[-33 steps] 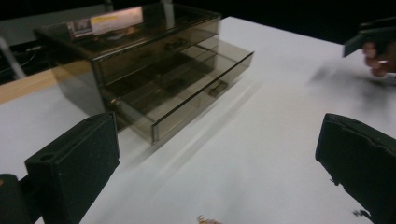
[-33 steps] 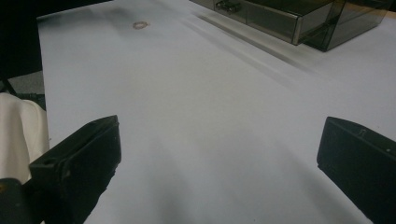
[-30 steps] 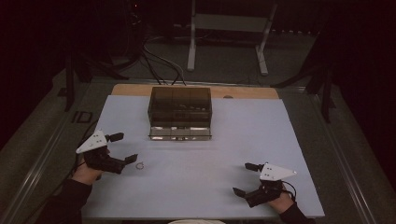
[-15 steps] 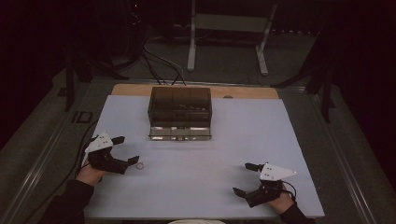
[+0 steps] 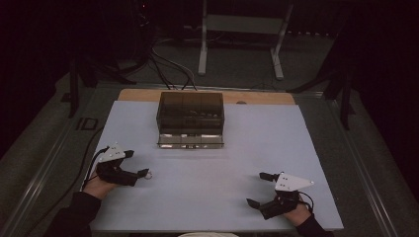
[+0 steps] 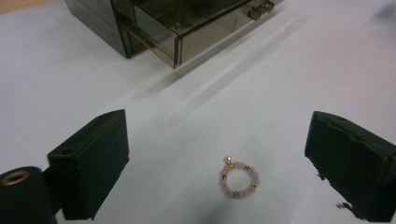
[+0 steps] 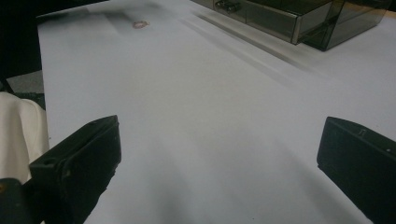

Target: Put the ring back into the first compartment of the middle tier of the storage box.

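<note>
One small ring of pink beads with gold spacers (image 6: 238, 178) lies flat on the white tabletop (image 5: 296, 148), between the spread jaws of my left gripper (image 6: 224, 163) and touching neither. I judge it feather-light, loose on its thread and quick to skid on this smooth surface, so I would close across its outer edges, low to the table, and gently. My right gripper (image 7: 219, 172) rests well apart, jaws wide over bare tabletop. Beyond stands the smoky translucent plastic drawer box (image 5: 190, 117).
</note>
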Available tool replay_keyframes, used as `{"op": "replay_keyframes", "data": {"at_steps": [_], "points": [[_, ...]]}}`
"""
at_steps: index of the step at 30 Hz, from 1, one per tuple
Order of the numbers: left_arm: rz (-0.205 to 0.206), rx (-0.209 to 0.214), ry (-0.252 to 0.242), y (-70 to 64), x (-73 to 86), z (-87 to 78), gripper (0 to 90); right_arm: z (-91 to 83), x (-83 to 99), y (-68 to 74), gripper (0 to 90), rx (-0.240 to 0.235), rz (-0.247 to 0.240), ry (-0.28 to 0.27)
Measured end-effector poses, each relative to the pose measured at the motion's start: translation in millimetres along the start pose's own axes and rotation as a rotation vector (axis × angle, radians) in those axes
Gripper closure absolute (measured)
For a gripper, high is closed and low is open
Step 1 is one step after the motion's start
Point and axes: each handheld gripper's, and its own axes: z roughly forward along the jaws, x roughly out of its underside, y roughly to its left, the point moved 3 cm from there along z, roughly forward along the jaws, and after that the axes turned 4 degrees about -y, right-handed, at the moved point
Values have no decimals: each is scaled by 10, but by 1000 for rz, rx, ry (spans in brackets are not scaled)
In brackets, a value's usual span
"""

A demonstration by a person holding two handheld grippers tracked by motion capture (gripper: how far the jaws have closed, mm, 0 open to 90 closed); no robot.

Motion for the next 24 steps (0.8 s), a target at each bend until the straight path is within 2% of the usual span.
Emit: {"op": "replay_keyframes", "data": {"at_steps": [9,13,19,24], "points": [[29,-5,74,-33,42,54,124,1,0,0,0,0,1,0],[50,7,97,-48,69,72,171,1,1,-2,0,0,2,0],[49,-13,124,-51,84,111,315,6,3,-3,0,0,-1,0],[42,-9,129,-60,96,133,453,6,2,-4,0,0,-1,-1]]}}
